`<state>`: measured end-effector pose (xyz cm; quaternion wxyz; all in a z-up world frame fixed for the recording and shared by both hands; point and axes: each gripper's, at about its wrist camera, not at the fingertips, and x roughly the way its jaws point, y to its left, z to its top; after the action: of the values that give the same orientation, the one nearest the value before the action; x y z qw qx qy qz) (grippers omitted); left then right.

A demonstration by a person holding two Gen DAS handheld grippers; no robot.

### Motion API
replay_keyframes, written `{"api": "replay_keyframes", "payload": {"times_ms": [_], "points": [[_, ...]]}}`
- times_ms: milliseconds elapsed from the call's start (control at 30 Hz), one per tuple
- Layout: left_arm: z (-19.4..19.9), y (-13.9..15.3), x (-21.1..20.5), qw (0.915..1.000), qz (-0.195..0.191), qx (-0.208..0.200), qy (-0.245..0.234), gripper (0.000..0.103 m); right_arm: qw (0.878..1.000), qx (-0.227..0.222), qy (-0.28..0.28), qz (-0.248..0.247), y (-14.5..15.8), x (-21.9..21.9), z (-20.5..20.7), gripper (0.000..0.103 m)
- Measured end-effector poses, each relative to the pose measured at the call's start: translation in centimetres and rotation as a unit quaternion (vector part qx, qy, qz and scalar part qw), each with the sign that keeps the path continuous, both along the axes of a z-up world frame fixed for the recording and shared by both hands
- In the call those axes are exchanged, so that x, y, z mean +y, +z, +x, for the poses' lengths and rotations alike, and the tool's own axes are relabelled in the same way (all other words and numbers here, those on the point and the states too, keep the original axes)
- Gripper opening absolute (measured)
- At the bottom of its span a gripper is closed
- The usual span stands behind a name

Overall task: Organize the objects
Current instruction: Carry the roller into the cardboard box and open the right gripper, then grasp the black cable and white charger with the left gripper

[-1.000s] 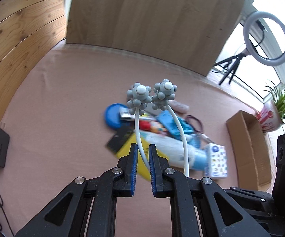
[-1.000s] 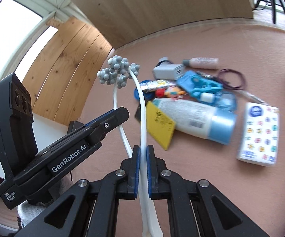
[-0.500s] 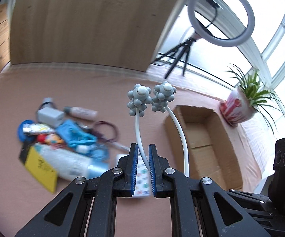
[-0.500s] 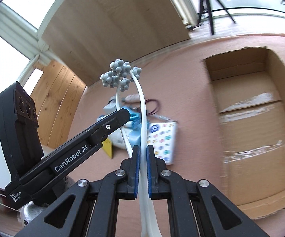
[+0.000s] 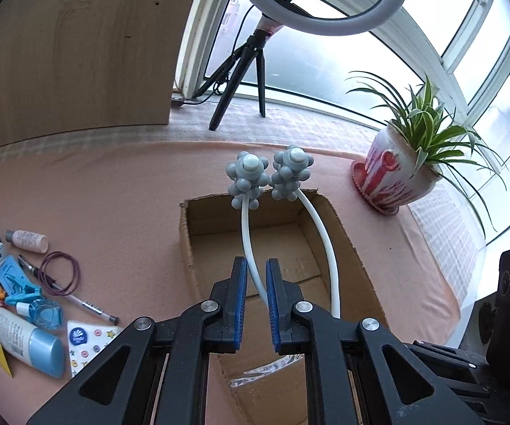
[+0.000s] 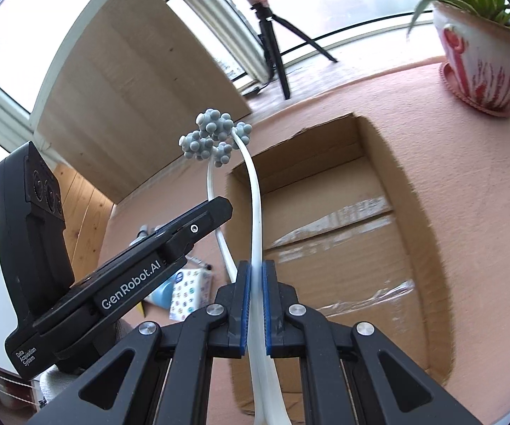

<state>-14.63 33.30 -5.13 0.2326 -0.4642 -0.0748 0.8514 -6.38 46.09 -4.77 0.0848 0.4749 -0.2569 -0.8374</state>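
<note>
A white two-armed massager with grey knobbly balls (image 5: 269,180) hangs in the air over an open cardboard box (image 5: 219,248) on the pink cloth. My left gripper (image 5: 256,283) is shut on its left arm, which runs between the blue pads. In the right wrist view, my right gripper (image 6: 256,283) is shut on the other arm. There the massager balls (image 6: 216,138) rise ahead, and the left gripper (image 6: 224,210) shows side-on at left. The box (image 6: 343,212) lies under both, with taped flaps on its floor and nothing else seen inside.
A heap of items lies left of the box: a white tube (image 5: 21,336), tissue pack (image 5: 85,343), blue clip (image 5: 17,279), hair ties (image 5: 60,269), pen (image 5: 88,306) and small bottle (image 5: 28,241). A potted plant (image 5: 396,177) and a ring-light tripod (image 5: 247,67) stand behind.
Both grippers have swung right together with the massager, from above the heap of items to above the cardboard box. Their grip has not changed.
</note>
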Motion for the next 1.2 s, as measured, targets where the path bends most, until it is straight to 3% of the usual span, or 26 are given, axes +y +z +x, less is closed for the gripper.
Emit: {"api": "replay_keyframes", "payload": {"times_ms": [200,267,333,667,767,1200], "points": [[-0.6,-0.8,2.5,0.9995,-0.026,-0.006,-0.018,0.013,0.999,0.011,-0.014,0.031,-0.4,2.0,0.0,0.011],[-0.4,-1.2,2.5,0.9990,-0.037,-0.017,-0.021,0.029,0.999,0.015,-0.018,0.045,-0.2,2.5,0.3,0.044],[-0.2,-1.1,1.7,0.9991,-0.039,-0.013,-0.009,0.042,0.998,0.021,-0.029,0.047,-0.2,2.9,0.8,0.049],[1.1,-1.4,-4.3,0.9985,-0.047,-0.024,0.016,0.047,0.998,0.026,-0.041,0.027,-0.2,1.6,2.9,0.049],[1.5,-1.8,-6.8,0.9979,-0.050,-0.030,0.027,0.050,0.999,0.028,-0.020,0.028,-0.2,-0.2,3.3,0.049],[4.3,-4.5,-24.3,0.9863,-0.057,-0.071,0.138,0.055,0.995,0.022,0.093,0.040,0.3,-11.0,0.0,0.049]]}}
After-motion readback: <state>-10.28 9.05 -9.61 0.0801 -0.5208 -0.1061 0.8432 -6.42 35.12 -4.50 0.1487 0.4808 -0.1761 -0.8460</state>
